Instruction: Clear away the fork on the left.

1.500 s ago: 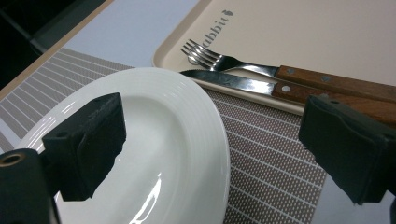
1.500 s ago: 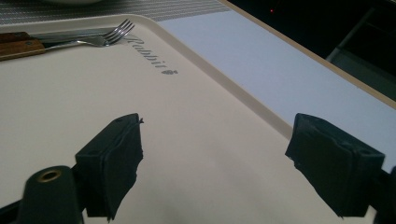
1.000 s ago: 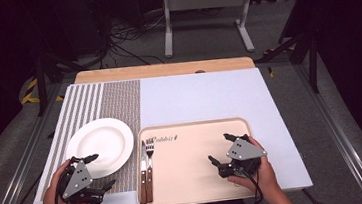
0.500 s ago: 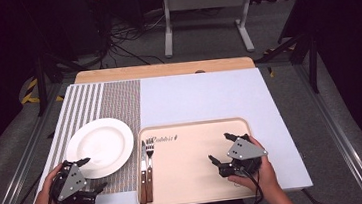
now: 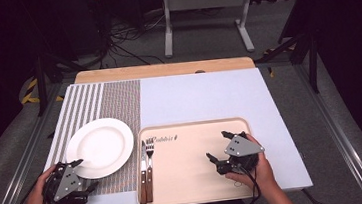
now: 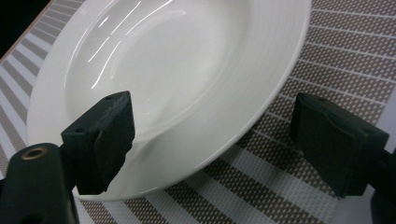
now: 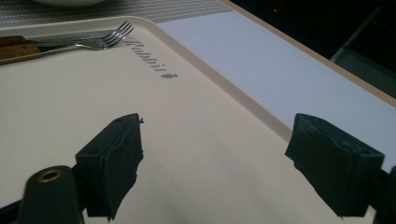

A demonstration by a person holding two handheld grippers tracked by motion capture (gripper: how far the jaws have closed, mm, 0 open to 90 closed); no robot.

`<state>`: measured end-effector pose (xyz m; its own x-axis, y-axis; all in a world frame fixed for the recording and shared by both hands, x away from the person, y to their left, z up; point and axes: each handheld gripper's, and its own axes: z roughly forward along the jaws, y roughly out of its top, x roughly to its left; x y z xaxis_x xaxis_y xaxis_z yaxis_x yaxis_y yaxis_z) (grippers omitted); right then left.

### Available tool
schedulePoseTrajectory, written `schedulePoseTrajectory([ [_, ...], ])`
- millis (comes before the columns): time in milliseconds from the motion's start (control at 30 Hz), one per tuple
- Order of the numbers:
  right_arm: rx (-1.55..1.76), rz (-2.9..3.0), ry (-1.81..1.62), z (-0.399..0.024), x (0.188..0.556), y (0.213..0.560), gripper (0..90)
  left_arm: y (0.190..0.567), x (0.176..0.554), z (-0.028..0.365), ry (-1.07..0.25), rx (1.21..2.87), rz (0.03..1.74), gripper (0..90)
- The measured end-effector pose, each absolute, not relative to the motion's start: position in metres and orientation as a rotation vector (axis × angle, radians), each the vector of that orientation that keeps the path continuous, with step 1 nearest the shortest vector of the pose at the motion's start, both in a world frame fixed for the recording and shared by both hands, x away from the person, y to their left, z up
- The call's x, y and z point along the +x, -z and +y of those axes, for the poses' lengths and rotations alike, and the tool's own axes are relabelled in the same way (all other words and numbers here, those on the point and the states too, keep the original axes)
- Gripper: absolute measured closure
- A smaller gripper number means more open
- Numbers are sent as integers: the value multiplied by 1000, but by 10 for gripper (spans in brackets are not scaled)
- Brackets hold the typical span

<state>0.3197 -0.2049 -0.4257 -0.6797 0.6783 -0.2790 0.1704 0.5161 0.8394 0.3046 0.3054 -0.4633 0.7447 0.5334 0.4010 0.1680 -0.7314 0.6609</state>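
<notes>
Left gripper (image 5: pixel 78 176) is closing in on the white plate (image 5: pixel 100 147) at its near-left rim, at the front-left corner of the worktop. In the left gripper view its jaws are standing wide and have just been closing a little; the plate rim (image 6: pixel 261 116) is sitting between them, pads not pressing it yet, one pad (image 6: pixel 105 135) over the plate's inner slope, the other out over the striped placemat (image 6: pixel 336 42). So the step in hand looks like lining up a rim grasp.

Plate is lying flat on the placemat, just beside the beige tray (image 5: pixel 198 196), apart from it. Right gripper (image 5: pixel 219 148) is hovering over the tray's bare right half near the front edge, jaws wide, nothing between them. Fork (image 7: pixel 100 39) and wood-handled knife (image 5: pixel 142 181) are lying along the tray's left edge.

Next move probably calls for sliding the lower jaw under the rim, then pinching firmly; glazed rim likely slippery, so a shallow bite could slip.
</notes>
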Motion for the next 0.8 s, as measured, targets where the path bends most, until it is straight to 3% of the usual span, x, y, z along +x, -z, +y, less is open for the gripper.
schedulePoseTrajectory([
  [500,673,2172,-1104,-202,324,427,186,464,321,301,-900,2426,431,311],
  [800,689,2171,-1102,-203,324,427,186,468,319,283,-1033,2541,251,672],
])
